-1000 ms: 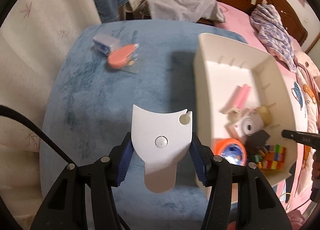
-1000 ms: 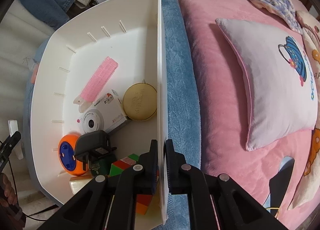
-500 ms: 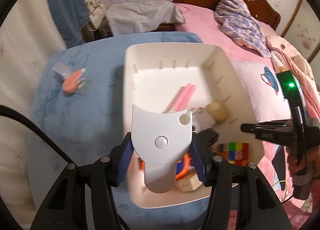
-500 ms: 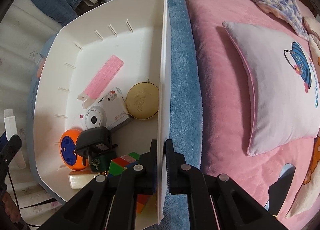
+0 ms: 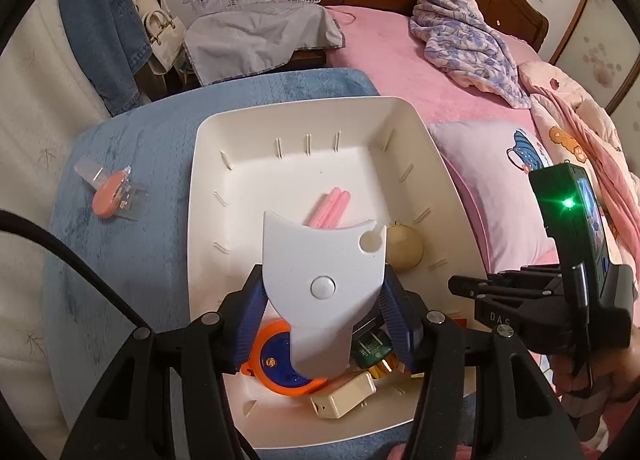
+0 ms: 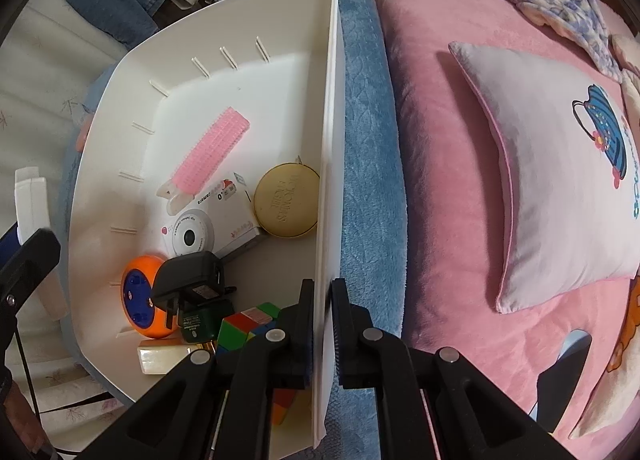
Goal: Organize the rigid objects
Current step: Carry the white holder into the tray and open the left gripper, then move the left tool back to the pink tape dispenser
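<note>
My left gripper [image 5: 324, 296] is shut on a flat white plastic piece [image 5: 320, 264] and holds it above the near part of the white bin [image 5: 192, 212]. My right gripper [image 6: 322, 324] is shut on the bin's right wall [image 6: 332, 140]; it also shows in the left wrist view [image 5: 464, 286]. In the bin lie a pink comb [image 6: 212, 148], a white camera box [image 6: 216, 220], a gold round tin [image 6: 286, 200], an orange and blue disc [image 6: 138, 296], a black charger [image 6: 188, 280], a colour cube [image 6: 248, 320] and a cream block [image 6: 162, 358].
The bin rests on a blue blanket [image 5: 120, 260] over a bed edge. An orange item on clear packaging [image 5: 112, 196] lies on the blanket, left of the bin. A pink pillow [image 6: 552, 180] and pink bedding [image 6: 432, 20] lie to the right.
My left gripper has swung right with the white piece, from over the blue blanket to over the bin. My right gripper has kept its hold on the bin wall.
</note>
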The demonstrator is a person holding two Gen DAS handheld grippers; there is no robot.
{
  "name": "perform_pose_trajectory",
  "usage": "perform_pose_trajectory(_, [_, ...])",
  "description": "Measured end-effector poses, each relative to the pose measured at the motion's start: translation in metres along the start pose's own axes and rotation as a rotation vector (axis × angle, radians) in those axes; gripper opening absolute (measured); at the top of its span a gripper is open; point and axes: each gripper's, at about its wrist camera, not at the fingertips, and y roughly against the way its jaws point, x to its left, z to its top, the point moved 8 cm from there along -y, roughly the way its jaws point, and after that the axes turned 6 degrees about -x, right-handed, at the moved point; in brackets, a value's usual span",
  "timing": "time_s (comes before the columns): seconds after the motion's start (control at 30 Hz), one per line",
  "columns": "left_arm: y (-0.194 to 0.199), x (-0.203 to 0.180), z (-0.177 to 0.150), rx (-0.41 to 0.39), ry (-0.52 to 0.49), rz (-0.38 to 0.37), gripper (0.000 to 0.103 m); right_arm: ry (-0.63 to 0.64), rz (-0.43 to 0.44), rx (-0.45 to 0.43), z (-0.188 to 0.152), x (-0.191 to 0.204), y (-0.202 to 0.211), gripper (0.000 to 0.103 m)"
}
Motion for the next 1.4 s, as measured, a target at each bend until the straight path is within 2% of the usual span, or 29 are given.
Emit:
perform_pose_trajectory(0.17, [-0.003,0.005,-0.001,0.013,0.012,0.001,0.060,-0.004,-0.002,-0.001,0.000,0.000,0.000,0.008])
perform_pose_trajectory(0.3, [0.000,0.011,0.003,-0.010,0.011,0.010,0.074,-0.007,-0.007,-0.001,0.000,0.000,0.000,0.008])
perform_pose_trajectory(0.6, [0.003,0.045,0.008,-0.018,0.048,0.039,0.078,-0.021,-0.031,-0.003,-0.001,0.000,0.000,0.008])
perform_pose_trajectory(1.03, [0.012,0.151,-0.003,0.006,0.182,0.092,0.078,-0.039,-0.134,0.005,-0.002,0.003,-0.001,0.008])
perform_pose_trajectory(1.4, [0.011,0.231,0.005,0.028,0.242,0.099,0.081,-0.174,-0.205,-0.012,-0.006,-0.006,0.001,0.008])
